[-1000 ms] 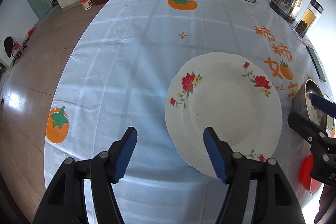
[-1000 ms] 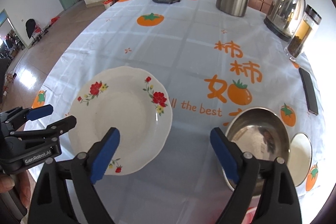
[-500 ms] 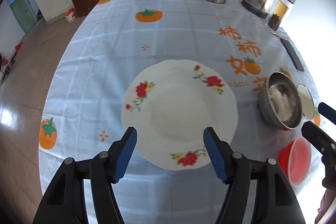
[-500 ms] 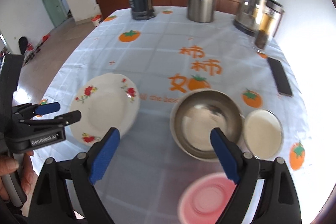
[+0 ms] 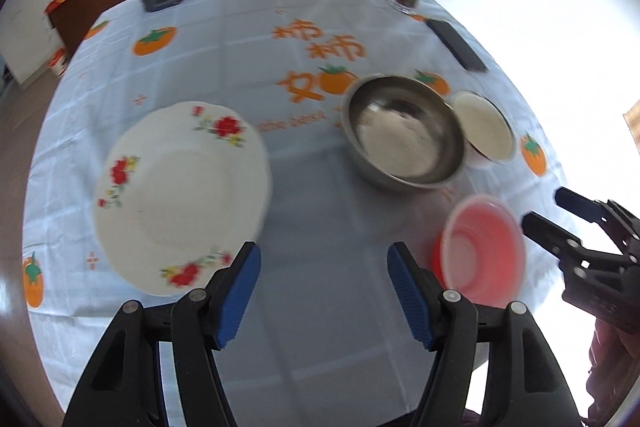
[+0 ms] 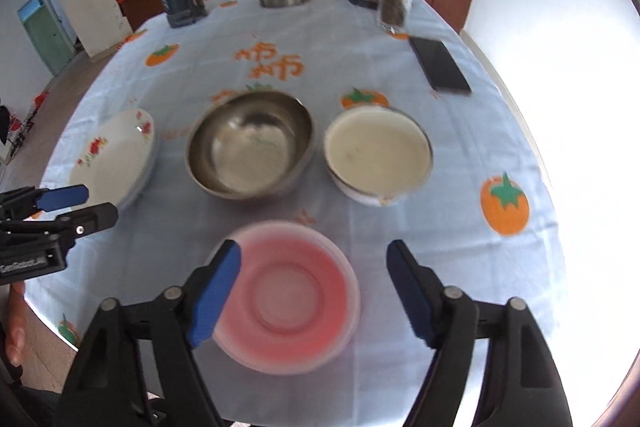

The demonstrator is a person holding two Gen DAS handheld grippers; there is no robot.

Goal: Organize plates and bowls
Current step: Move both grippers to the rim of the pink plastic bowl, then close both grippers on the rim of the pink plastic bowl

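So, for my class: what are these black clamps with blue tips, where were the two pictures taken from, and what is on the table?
They are hand-held two-finger grippers, one in each of a person's hands. Each picture comes from a fisheye camera on one gripper, looking along its fingers. The left gripper is open above bare tablecloth. The right gripper has its jaws closing, nothing gripped, with the red plastic bowl below between them. Also on the table: a flowered white plate, a steel bowl, a cream enamel bowl, a phone, flasks and a kettle at the far edge.
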